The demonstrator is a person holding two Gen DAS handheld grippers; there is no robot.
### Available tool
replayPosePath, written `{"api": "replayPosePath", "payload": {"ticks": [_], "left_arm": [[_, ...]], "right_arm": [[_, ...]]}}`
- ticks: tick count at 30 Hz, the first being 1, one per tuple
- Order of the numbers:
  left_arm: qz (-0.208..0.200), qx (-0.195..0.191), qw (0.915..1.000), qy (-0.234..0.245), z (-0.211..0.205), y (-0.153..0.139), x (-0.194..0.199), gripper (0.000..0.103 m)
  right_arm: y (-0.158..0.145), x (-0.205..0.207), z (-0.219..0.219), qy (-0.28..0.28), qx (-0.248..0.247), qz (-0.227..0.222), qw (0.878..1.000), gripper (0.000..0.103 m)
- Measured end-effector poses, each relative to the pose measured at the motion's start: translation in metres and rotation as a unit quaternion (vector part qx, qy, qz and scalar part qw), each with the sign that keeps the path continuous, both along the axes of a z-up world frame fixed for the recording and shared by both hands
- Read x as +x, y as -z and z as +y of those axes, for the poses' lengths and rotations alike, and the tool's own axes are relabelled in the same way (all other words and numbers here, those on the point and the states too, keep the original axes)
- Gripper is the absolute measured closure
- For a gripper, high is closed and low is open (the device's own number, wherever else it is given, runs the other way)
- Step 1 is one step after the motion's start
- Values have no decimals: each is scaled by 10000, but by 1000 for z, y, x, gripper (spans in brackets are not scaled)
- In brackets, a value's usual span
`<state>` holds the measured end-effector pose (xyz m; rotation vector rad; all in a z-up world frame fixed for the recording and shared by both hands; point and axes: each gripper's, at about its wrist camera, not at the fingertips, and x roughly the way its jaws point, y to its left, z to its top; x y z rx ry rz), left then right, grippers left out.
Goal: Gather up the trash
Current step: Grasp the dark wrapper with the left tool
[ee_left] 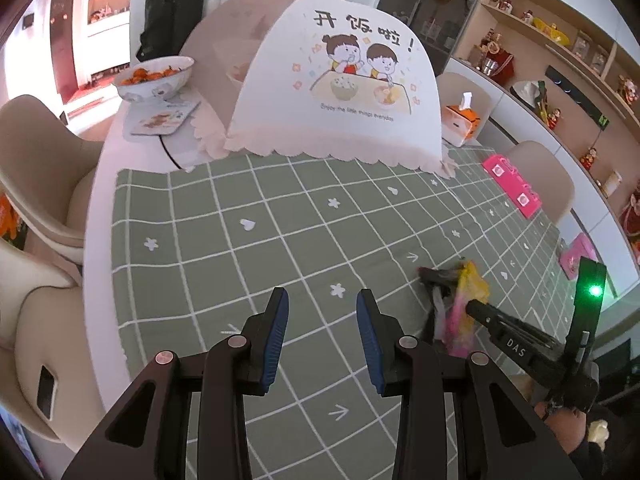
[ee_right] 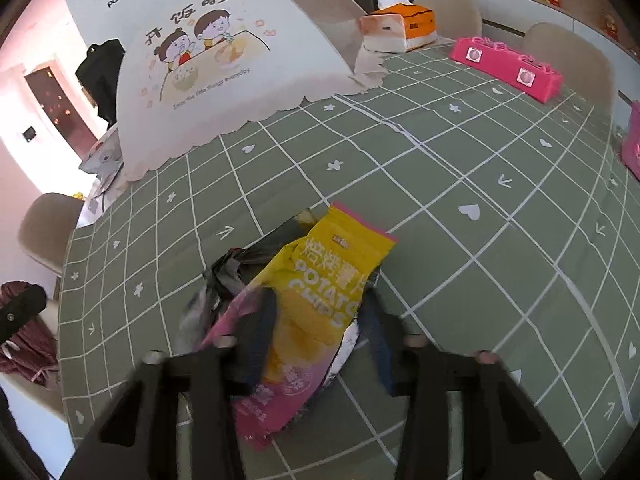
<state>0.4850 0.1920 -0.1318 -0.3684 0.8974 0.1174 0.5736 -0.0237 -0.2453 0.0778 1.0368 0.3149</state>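
Right hand-held gripper (ee_right: 320, 328) straddles the potato chips bag (ee_right: 320, 296) — grip unclear through blur; left hand-held gripper (ee_left: 322, 336), beside it, stands half-open and empty over the desk (ee_left: 224, 248).

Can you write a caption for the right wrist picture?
Right gripper closes around a yellow potato chips bag on the green checked tablecloth.

Left tool (ee_left: 322, 322): pointing steeply down over the near part of the counter, blue pads apart with nothing between them.
Right tool (ee_right: 320, 320): off to the right of the left one, tilted down, fingers blurred, standing either side of a chip packet; whether the pads press it cannot be told.
Hand (ee_left: 560, 426): wrapped round the right tool's grip, near right edge.
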Motion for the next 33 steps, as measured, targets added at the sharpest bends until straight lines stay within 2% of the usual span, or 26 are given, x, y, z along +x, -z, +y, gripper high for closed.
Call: {"api": "replayPosePath", "payload": {"ticks": [3,5,7,11,17,20,22,26,28,33], "left_arm": [[-65,-210,9995,212,-6,3,8,66],[-156,-381,9980,486,-15,5,16,66],[-137,-475,9956,797,-26,9,29,66],[82,-496,9904,1286,-54,25,61,66],[425,-302,9858,1595,-86,51,98,65],[619,-158,9867,1493,-92,62,109,65],[586,-124,9879,1428,-95,63,111,65],[679,-245,9874,1408,-94,65,113,66],[686,-265,9865,1460,-94,64,112,75],[544,-323,9880,1409,-83,54,99,77]], "right_arm": [[-4,-5,-12,9,209,-80,9997,96],[-10,-9,-25,69,371,-100,9992,96],[-15,-11,-37,208,328,-134,9992,96],[-25,-17,-65,536,149,-237,9982,96],[-39,-29,-95,842,41,-303,9960,96],[-42,-37,-104,866,419,-365,9947,88],[-43,-41,-106,965,471,-402,9934,56],[-34,-43,-109,1282,419,-299,9904,53],[-27,-41,-108,1370,347,-196,9898,53],[-18,-36,-105,1562,101,-154,9876,53]]}}
